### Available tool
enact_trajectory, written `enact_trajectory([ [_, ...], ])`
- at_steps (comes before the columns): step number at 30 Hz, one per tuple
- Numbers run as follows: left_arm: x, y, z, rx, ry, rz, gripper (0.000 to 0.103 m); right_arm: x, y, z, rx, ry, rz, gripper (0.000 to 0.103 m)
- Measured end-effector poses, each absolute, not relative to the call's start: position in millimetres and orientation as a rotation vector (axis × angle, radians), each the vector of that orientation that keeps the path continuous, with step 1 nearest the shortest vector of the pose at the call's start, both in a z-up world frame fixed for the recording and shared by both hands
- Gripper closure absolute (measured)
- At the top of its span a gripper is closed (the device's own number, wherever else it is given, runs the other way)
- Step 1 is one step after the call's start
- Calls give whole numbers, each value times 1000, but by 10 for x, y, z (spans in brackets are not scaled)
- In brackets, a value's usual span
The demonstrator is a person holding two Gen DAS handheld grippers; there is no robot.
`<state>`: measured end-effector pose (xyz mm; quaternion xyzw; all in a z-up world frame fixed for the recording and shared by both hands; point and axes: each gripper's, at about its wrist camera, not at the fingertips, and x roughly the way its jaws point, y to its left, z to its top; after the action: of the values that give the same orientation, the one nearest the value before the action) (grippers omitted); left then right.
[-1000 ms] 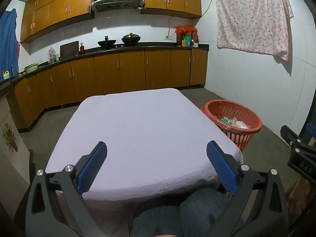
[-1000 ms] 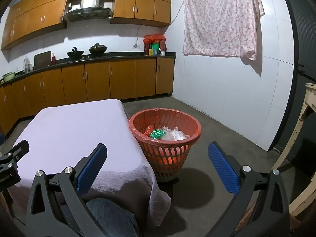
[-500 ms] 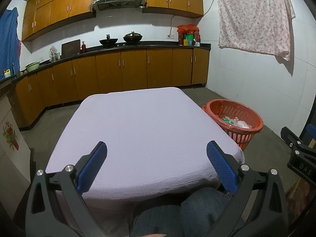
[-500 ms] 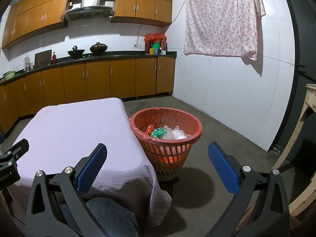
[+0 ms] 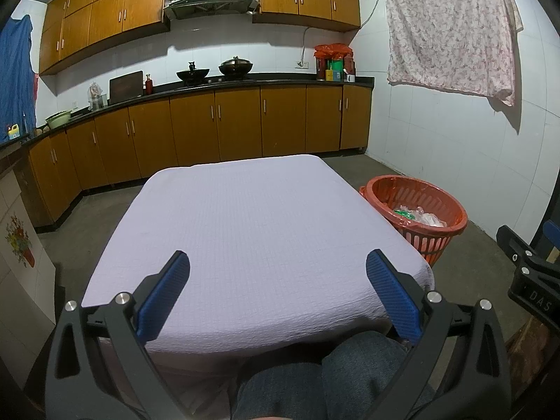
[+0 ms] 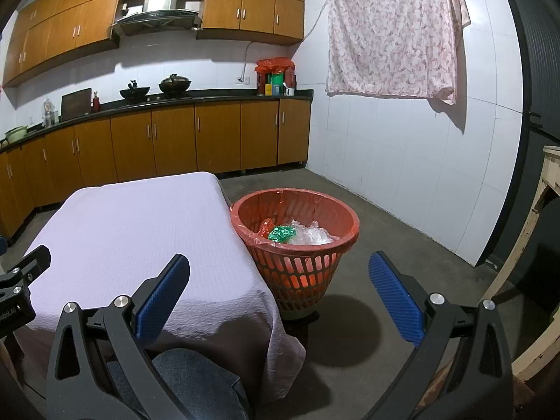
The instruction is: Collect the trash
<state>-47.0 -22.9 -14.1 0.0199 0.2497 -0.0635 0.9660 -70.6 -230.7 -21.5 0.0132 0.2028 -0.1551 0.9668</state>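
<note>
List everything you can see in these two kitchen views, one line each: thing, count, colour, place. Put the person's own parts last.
table: one, lilac cloth, centre of room
basket: one, orange with liner, on floor right of table
trash: clear plastic and green wrapper, inside basket
cabinets: brown, along back wall
woks: two, black, on counter
hanging cloth: one, pink floral, right wall
knees: blue jeans, under near table edge
left gripper: black, blue fingers, open, above table
right gripper: black, blue fingers, open, before basket
</note>
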Motion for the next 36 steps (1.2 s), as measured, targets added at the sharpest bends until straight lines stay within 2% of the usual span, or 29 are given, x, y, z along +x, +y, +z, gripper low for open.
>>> enact_trajectory([
  [36,-481,-258,-151,44,506,-129,4,-707,-2311,-210,29,412,-313,2],
])
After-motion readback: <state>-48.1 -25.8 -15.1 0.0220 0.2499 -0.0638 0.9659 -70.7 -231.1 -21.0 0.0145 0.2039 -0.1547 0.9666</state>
